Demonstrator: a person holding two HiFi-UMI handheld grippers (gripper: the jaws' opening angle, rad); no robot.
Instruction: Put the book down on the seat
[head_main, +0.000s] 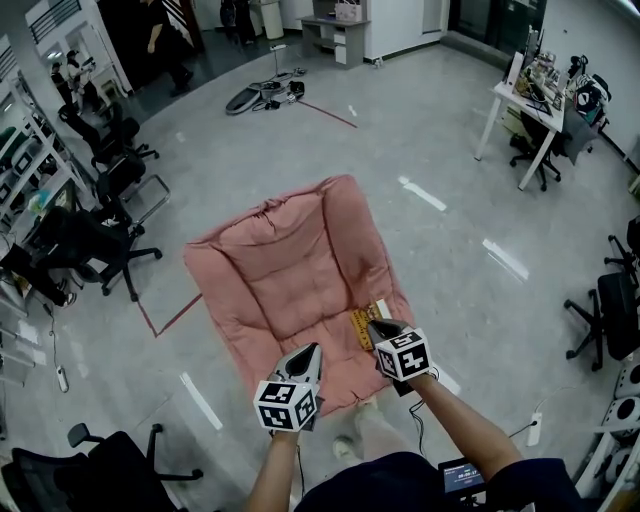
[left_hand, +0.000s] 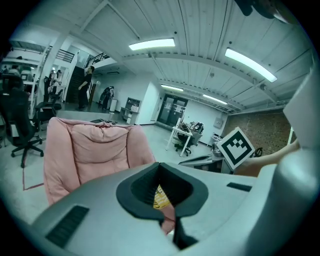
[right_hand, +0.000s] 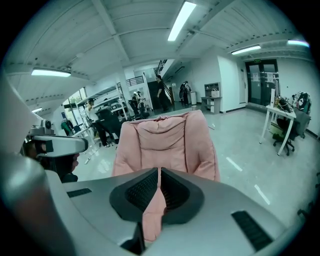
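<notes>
A pink padded seat (head_main: 290, 270) lies spread low on the floor in front of me; it also fills the middle of the left gripper view (left_hand: 95, 145) and the right gripper view (right_hand: 165, 135). A yellow book (head_main: 364, 323) rests flat on its front right part. My right gripper (head_main: 380, 328) hovers just over the book's near end, shut with nothing between the jaws (right_hand: 158, 172). My left gripper (head_main: 308, 352) hangs over the seat's front edge, left of the book, also shut and empty (left_hand: 160, 167). A sliver of the yellow book (left_hand: 161, 197) shows below its tips.
Black office chairs (head_main: 110, 240) stand to the left and one (head_main: 610, 310) at the right. A white desk (head_main: 525, 110) is at the back right. A power strip (head_main: 533, 428) lies on the floor at right. Red tape (head_main: 165, 320) marks the floor by the seat.
</notes>
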